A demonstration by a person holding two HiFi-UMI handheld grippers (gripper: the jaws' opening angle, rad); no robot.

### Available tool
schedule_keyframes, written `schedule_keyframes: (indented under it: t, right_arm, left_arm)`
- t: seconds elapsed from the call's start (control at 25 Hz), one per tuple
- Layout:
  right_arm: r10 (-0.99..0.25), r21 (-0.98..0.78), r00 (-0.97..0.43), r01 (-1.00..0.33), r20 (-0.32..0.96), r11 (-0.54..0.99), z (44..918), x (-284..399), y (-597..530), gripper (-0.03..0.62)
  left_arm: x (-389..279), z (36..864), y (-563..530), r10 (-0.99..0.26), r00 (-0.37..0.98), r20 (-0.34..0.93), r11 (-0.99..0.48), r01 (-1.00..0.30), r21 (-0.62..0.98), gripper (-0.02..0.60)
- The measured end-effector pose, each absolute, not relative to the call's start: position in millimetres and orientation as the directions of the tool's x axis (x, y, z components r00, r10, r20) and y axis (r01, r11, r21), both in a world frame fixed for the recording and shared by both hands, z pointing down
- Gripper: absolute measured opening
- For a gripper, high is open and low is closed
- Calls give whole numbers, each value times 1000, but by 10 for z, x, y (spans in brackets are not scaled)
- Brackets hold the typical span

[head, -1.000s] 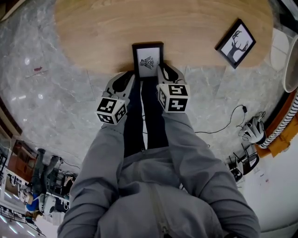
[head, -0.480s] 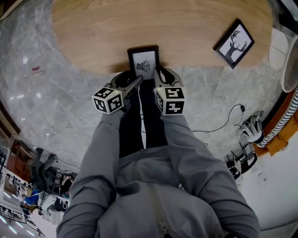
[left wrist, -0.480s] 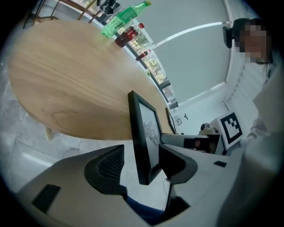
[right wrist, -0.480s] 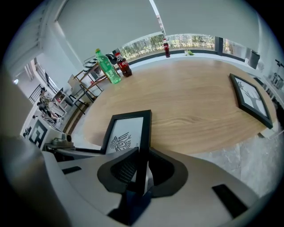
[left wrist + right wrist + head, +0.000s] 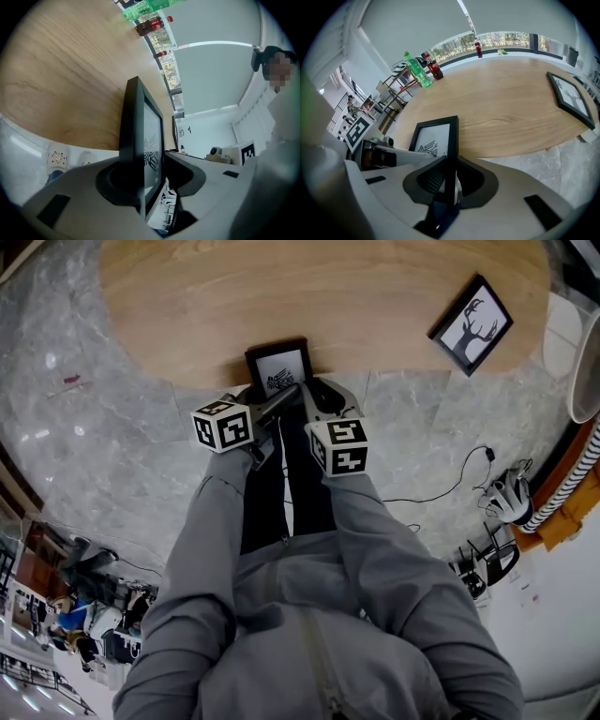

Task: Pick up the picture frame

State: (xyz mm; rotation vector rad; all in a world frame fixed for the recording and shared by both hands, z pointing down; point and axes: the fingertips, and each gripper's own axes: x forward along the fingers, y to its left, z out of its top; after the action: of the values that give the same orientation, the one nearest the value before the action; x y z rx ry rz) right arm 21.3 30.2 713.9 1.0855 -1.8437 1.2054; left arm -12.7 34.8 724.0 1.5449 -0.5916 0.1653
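A black picture frame (image 5: 278,367) with a white drawing is held tilted over the near edge of the wooden table (image 5: 375,296). My right gripper (image 5: 314,392) is shut on its right edge; in the right gripper view the frame (image 5: 433,138) stands edge-on between the jaws of the right gripper (image 5: 449,173). My left gripper (image 5: 284,397) lies rolled across the frame's near edge. In the left gripper view the frame (image 5: 140,136) sits between the wide jaws of the left gripper (image 5: 147,164), which are closing, with a gap still showing on the glass side.
A second black frame with a deer print (image 5: 472,326) lies at the table's far right (image 5: 572,98). Bottles (image 5: 419,70) stand at the table's far end. Cables and gear (image 5: 506,507) lie on the marble floor to the right.
My left gripper came off the frame's left side, rolled over, swung toward the frame's near edge and opened its jaws. The frame shifted slightly left and tipped up. My right gripper kept its hold.
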Motion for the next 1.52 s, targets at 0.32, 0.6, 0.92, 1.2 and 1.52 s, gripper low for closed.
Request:
schedule_keyframes:
  t: [0.32, 0.6, 0.92, 1.2, 1.52]
  right_arm:
    - [-259, -431, -479, -875, 839, 222, 7142, 257, 310, 81]
    - [-229, -487, -529, -846, 817, 217, 7095, 255, 317, 81]
    - [-221, -450, -498, -861, 838, 236, 6822, 360, 257, 81]
    - [-301, -391, -457, -884, 837, 256, 6145, 550, 13, 81]
    - [-489, -334, -448, -892, 748, 305, 4800, 544, -506, 63]
  left_arm:
    - [-39, 7117, 410, -185, 879, 439, 41, -439, 898, 50]
    - [-25, 6994, 416, -154, 853, 498, 53, -496, 867, 31]
    - [26, 6747, 373, -107, 781, 616, 29, -617, 787, 25]
    - [-6, 6169, 136, -138, 707, 694, -72, -706, 705, 25]
    - [-229, 4975, -442, -329, 598, 731, -213, -801, 560, 25]
